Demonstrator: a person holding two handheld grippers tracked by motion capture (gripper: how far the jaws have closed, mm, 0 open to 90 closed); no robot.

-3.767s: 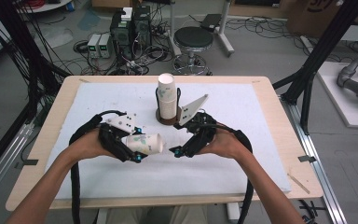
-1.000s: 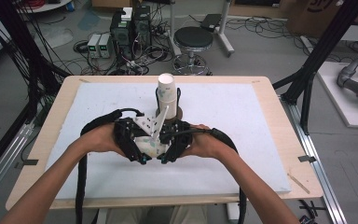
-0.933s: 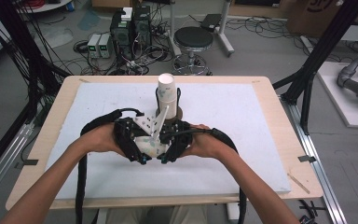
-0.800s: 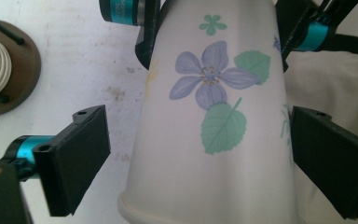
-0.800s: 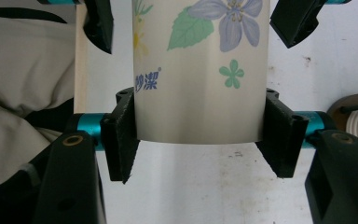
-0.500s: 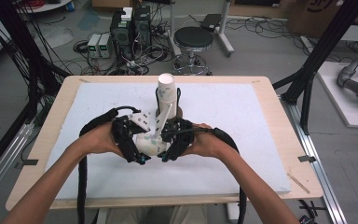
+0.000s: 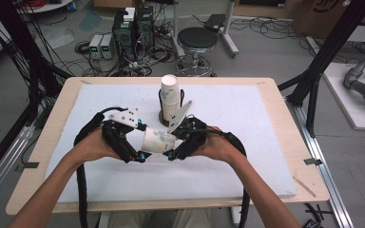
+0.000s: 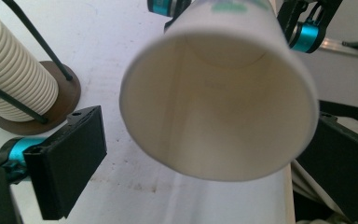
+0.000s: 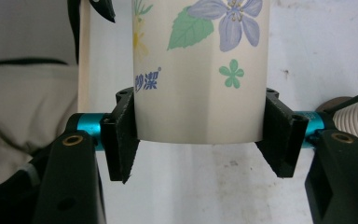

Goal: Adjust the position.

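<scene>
- Paper cup (image 7: pixel 158 140) lies on its side in the air just above the desk (image 7: pixel 247 118), between the two tools, a little in front of the cup stack.
- Right tool (image 7: pixel 172 153) clamped on the cup's base end; in the right gripper view both pads (image 9: pixel 121 135) press the wall on opposite sides, near the bottom rim.
- Left tool (image 7: pixel 141 156) apart: jaws have just been opening, now wide. In the left gripper view the cup's open mouth (image 8: pixel 219 93) sits between the pads (image 8: pixel 70 158) with gaps on both sides, no contact.
- So the cup hangs from the right tool alone.
- Handling, my read: very light, thin paper wall, dents easily under a hard squeeze. Mouth end is the softest part; base end is stiffened by the bottom disc, so the present grip spot is the safe one.
- Printed coating looks smooth, could slip or twist in the pads if swung fast.
- Cup stack (image 7: pixel 170 97) stands upright in a wire holder (image 7: pixel 164 114) on a round brown base, behind the tools, apart from the held cup.
- White mat covers most of the desk.
</scene>
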